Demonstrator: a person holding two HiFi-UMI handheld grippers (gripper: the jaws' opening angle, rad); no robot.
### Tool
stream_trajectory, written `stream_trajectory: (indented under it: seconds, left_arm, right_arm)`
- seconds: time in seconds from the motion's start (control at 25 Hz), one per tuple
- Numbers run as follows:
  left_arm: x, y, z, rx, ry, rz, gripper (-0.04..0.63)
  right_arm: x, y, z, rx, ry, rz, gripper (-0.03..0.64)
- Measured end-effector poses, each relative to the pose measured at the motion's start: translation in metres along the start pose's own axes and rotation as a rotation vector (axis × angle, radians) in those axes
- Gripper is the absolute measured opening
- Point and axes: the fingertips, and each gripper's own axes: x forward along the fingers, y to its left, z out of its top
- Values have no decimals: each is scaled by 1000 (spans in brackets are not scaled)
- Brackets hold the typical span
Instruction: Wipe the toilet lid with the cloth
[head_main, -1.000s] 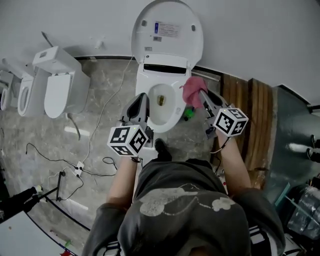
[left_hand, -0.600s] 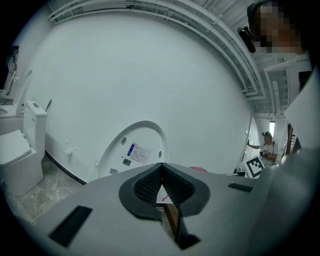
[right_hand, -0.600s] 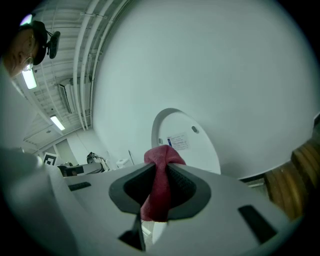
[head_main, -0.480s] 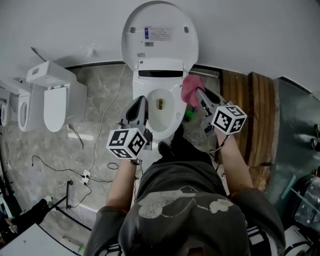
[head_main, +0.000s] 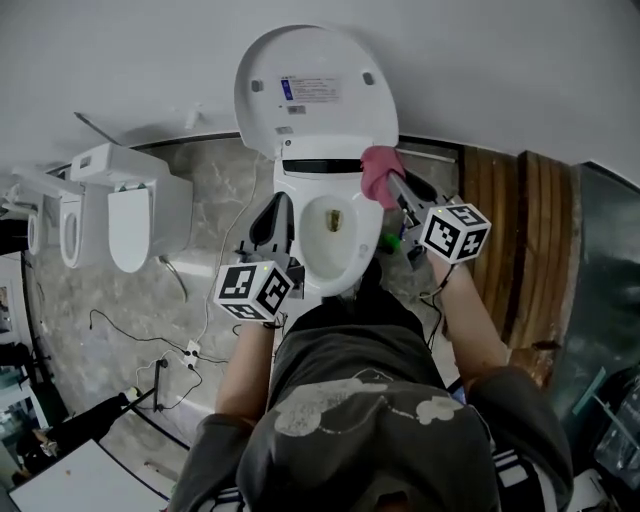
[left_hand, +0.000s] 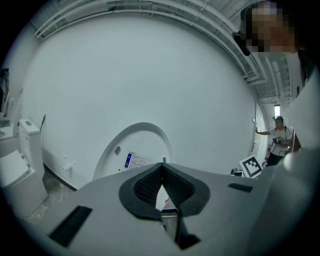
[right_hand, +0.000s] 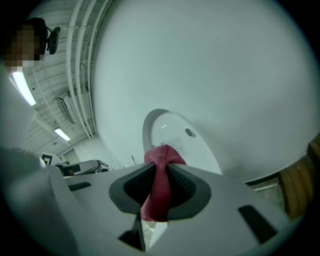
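Note:
The white toilet lid (head_main: 315, 90) stands raised against the wall, its label facing me; it also shows ahead as the lid (left_hand: 142, 150) in the left gripper view and the lid (right_hand: 172, 137) in the right gripper view. My right gripper (head_main: 385, 180) is shut on a pink-red cloth (head_main: 377, 170), held at the bowl's right rear, just below the lid's right edge. The cloth (right_hand: 159, 185) hangs pinched between the jaws. My left gripper (head_main: 276, 215) is shut and empty, left of the open bowl (head_main: 335, 225).
Two more white toilets (head_main: 135, 205) stand on the marble floor at left, with cables (head_main: 150, 340) trailing near them. A wooden panel (head_main: 525, 240) lies to the right. A green object (head_main: 392, 240) sits by the bowl's right side. A person (left_hand: 277, 145) stands far off.
Both grippers have moved forward toward the raised lid. The cloth, first beside the bowl's right rim, is now near the hinge at the lid's lower right.

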Motion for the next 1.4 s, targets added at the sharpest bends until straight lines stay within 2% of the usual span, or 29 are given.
stream_trajectory:
  seconds: [0.28, 0.56, 0.76, 1.04, 1.4]
  left_arm:
    - [33, 6, 7, 23, 16, -18, 8]
    - [70, 29, 22, 22, 22, -92, 8]
    - [93, 68, 38, 20, 30, -146, 8]
    - [119, 116, 55, 17, 26, -221, 8]
    - [135, 177, 66, -19, 51, -322, 8]
  right_arm:
    - [13, -12, 17, -7, -10, -12, 67]
    - [43, -5, 39, -15, -65, -62, 67]
    - [88, 21, 51, -32, -99, -97, 67]
    - [173, 55, 65, -63, -120, -102, 67]
    - [267, 89, 92, -84, -226, -155, 67]
